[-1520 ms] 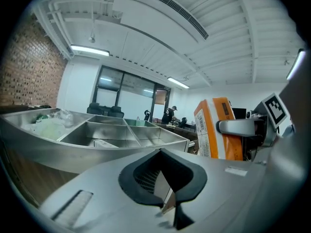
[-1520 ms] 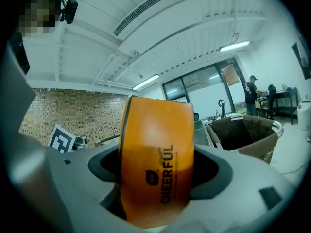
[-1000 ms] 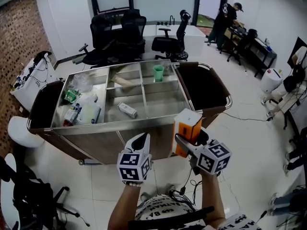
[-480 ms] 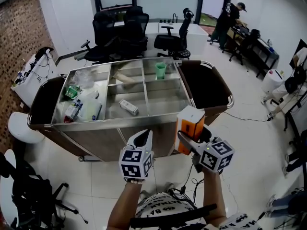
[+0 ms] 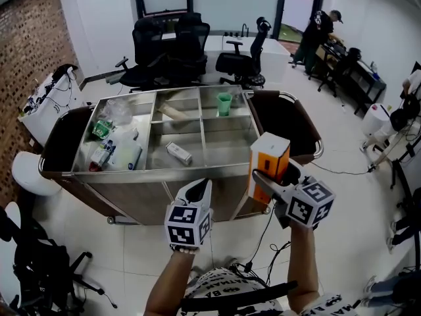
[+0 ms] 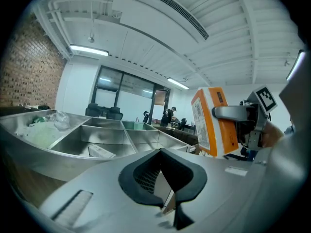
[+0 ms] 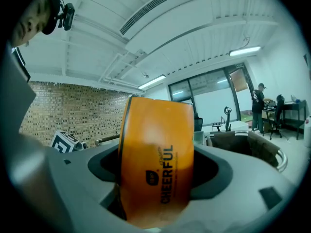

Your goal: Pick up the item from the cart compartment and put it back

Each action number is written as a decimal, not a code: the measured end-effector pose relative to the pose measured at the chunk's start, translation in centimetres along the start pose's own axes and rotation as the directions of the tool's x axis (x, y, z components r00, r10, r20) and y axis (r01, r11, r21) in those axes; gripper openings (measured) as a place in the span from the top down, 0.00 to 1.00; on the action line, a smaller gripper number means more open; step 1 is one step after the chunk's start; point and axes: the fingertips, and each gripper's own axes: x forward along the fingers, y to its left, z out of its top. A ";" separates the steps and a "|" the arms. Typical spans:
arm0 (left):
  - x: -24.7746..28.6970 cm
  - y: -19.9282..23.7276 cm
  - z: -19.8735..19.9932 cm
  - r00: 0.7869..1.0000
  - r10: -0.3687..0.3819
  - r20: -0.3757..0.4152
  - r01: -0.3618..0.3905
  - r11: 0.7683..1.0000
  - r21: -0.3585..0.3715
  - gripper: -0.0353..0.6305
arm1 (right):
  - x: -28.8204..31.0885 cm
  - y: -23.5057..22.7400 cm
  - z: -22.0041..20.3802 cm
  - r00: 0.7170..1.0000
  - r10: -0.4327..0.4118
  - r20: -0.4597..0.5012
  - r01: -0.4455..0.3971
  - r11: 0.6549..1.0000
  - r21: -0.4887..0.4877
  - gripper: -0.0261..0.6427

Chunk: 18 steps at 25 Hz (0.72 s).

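**Right gripper** [image 5: 266,180]: the jaws stand wide and are clamped on an orange-and-white carton [image 5: 269,164], one jaw on each broad side. In the right gripper view the carton [image 7: 155,166] fills the space between the jaws, standing upright, with its orange face and dark print towards the camera. It rises well past the jaw tips.

**Left gripper** [image 5: 196,193]: the jaws are closed together. In the left gripper view the black pads meet at the tips [image 6: 161,154] and nothing is between them. The carton [image 6: 213,123] shows up and to the right of these jaws, with the right gripper [image 6: 239,113] on its far side.

**Task item:** the carton is held in the air and sits in no compartment. It hangs near the right end of the cart's near rim.

**Cart** [image 5: 164,172]: a steel top divided into compartments, lying beyond both sets of jaws.
- A small white box [image 5: 178,153] lies in a middle compartment, ahead of the left jaws.
- A green cup [image 5: 224,103] stands upright in a far compartment, ahead and between the two sets of jaws.
- Assorted packets [image 5: 110,145] fill the long compartment ahead and to the left of the left jaws.

**Surroundings:** office chairs [image 5: 168,45] stand beyond the cart. A person [image 5: 317,35] stands far off, ahead and to the right of the right jaws.
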 end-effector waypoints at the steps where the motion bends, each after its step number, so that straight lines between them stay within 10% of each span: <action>1: 0.2 0.1 0.2 1.000 0.000 0.000 0.000 1.000 0.001 0.94 | 0.4 -0.4 0.8 1.000 0.008 0.003 -0.007 1.000 -0.011 0.36; 18: 4.6 3.7 5.9 0.999 0.036 -0.023 -0.036 0.999 -0.023 0.94 | 10.4 -3.7 10.4 0.975 0.155 -0.161 -0.187 0.960 -0.210 0.36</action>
